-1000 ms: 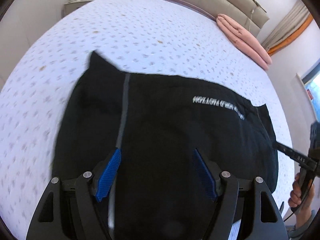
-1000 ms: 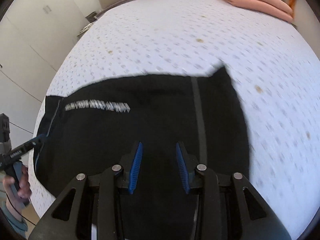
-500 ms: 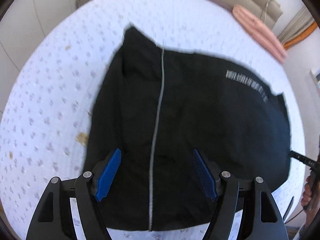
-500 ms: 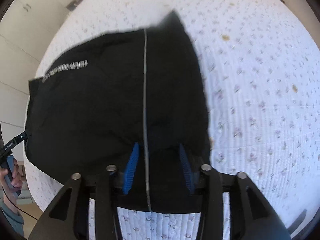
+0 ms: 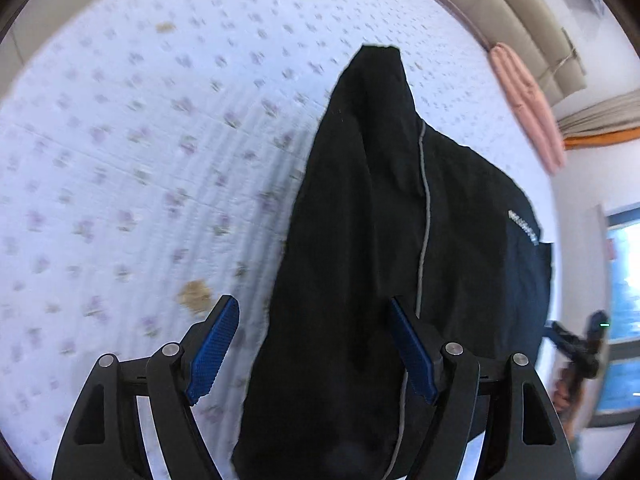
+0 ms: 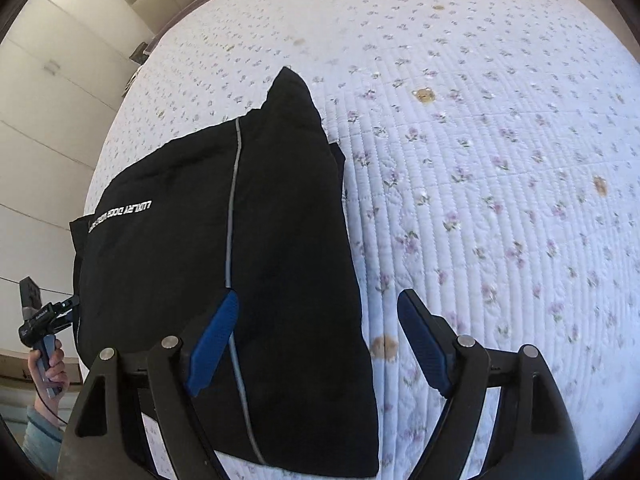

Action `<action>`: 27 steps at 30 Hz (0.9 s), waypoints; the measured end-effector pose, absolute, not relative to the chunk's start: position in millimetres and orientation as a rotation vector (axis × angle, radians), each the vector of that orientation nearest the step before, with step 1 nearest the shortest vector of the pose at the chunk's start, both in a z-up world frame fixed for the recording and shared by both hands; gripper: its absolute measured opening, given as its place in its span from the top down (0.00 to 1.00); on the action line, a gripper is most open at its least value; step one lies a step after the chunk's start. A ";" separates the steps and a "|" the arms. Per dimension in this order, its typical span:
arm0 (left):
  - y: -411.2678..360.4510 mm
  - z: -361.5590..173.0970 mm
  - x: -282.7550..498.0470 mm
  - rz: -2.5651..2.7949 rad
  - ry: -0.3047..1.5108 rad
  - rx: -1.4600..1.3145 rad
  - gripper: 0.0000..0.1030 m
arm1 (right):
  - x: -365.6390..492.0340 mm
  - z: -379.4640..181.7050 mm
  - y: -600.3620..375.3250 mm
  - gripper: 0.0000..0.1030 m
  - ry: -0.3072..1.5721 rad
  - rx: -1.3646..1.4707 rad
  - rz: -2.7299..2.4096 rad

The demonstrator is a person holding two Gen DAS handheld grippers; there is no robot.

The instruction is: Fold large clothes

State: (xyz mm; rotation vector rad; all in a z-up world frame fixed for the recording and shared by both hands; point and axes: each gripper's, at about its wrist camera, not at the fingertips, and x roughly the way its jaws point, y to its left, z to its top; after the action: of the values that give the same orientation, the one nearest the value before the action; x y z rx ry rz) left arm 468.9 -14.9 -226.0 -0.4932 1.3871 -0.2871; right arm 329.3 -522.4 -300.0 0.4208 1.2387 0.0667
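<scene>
Both pairs of jaws stand wide apart and hold nothing: the left gripper (image 5: 312,354) has its blue pads on either side of the near edge of the cloth without closing, and the right gripper (image 6: 318,342) hangs with one pad over the cloth and the other over bare quilt.

We go now from the largest thing to the smallest. A bed (image 6: 500,160) with a white quilt printed in small flowers fills both views. On it lies the black garment (image 6: 260,240), already folded to a long, narrow shape that runs away from us, with one pointed corner at its far end. The garment sits near the bed's edge on our left side. A thin grey seam line (image 6: 232,216) runs along its length, and a short line of white lettering (image 6: 120,212) is near the left edge. In the left wrist view a folded pink cloth (image 5: 528,108) lies far off by the headboard.

We judge that one lengthwise fold is finished and the grippers are free. The next move probably calls for gripping the two near corners, or perhaps the far ones, and bringing one end over the other. The left view is blurred, so we cannot tell how flat the layers lie.
</scene>
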 end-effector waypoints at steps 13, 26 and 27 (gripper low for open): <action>-19.7 -284.7 483.7 -0.467 1.460 -0.717 0.16 | 346.3 -372.8 -555.9 0.00 1.293 0.748 0.268; -50.3 -305.7 503.9 -0.693 1.466 -0.916 0.13 | 360.9 -395.5 -564.1 0.01 1.207 0.934 0.590; -51.7 -308.2 505.2 -0.692 1.454 -0.944 0.13 | 364.8 -395.5 -563.8 0.01 1.202 0.939 0.603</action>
State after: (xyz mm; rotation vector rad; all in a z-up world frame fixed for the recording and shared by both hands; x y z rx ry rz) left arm 505.2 -51.7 -308.2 -0.9436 1.4536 -0.6917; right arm 364.8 -563.8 -395.5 0.9387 1.2017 0.6031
